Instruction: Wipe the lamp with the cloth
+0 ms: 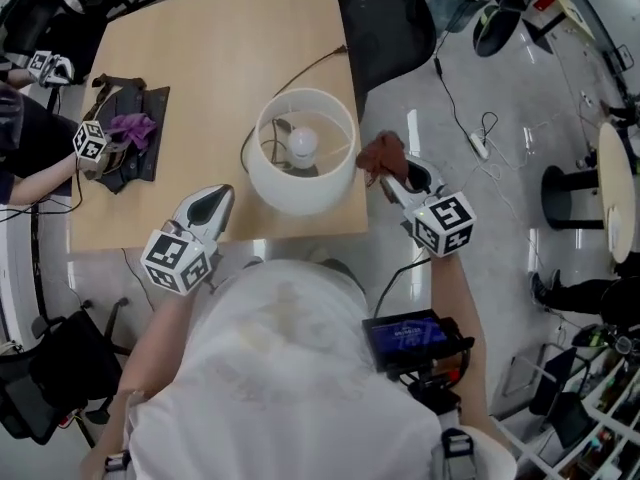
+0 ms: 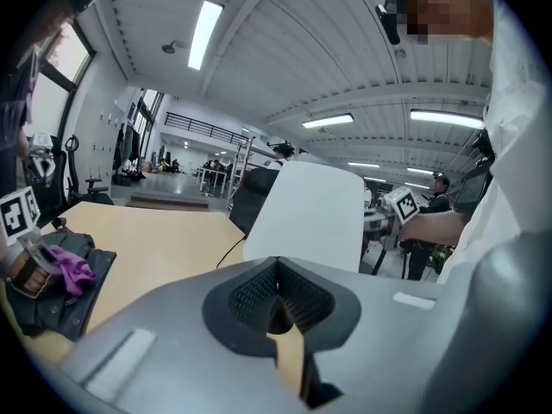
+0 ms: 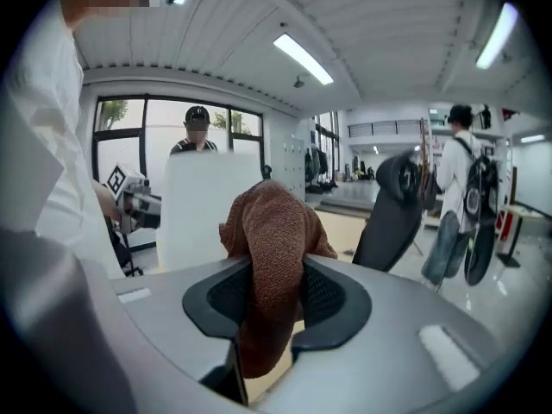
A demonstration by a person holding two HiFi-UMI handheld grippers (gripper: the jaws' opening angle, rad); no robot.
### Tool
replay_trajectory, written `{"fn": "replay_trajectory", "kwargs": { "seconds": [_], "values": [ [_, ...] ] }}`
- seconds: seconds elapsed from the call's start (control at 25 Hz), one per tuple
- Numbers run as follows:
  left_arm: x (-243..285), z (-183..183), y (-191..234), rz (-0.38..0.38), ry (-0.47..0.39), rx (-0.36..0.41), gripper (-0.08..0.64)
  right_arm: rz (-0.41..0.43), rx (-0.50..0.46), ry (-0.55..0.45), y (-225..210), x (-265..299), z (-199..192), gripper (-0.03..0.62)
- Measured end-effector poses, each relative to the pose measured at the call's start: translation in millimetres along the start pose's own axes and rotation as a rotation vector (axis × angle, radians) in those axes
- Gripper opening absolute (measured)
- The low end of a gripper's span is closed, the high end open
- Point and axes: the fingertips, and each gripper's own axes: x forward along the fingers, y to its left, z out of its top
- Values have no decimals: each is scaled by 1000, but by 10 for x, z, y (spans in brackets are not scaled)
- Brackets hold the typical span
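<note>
I see the table (image 1: 200, 48) filling the head view's upper left, with the lamp (image 1: 290, 193) at its near edge, centre frame. My left gripper (image 1: 222, 193) sits lower left of the lamp, jaws together, empty. My right gripper (image 1: 388, 176) pinches the cloth (image 1: 383, 154) just right of the lamp.

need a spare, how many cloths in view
2: brown cloth in the right gripper beside the lamp; purple cloth on the dark mat at the table's left. Others may be hidden.

Left gripper (image 2: 278, 274), jaws together and empty, facing a white cylindrical fabric lampshade (image 2: 306, 214) on a light wooden table (image 2: 164, 240).
</note>
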Motion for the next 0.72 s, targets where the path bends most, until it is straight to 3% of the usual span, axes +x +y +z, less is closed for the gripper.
{"fn": "replay_trajectory", "kwargs": {
  "seconds": [0.08,0.16,0.28,0.44,0.52,0.64,0.72],
  "values": [
    [-2,35,21,0,-2,-5,2,15,-133,-66,-77,-157,703,137],
    [-24,51,36,5,-11,-15,2,122,-318,-64,111,-205,1386,135],
    [-80,57,58,19,-35,-24,2,308,-651,97,583,-11,1929,137],
    [-240,52,173,54,-68,-48,2,470,-1167,472,925,484,1544,138],
    [-332,36,255,76,-83,-67,2,565,-1326,630,1055,627,1221,138],
    [-465,-19,376,105,-92,-86,2,656,-1375,686,1322,789,1046,138],
    [-544,-50,414,118,-97,-96,2,589,-1360,682,1353,933,1104,138]
  ]
}}
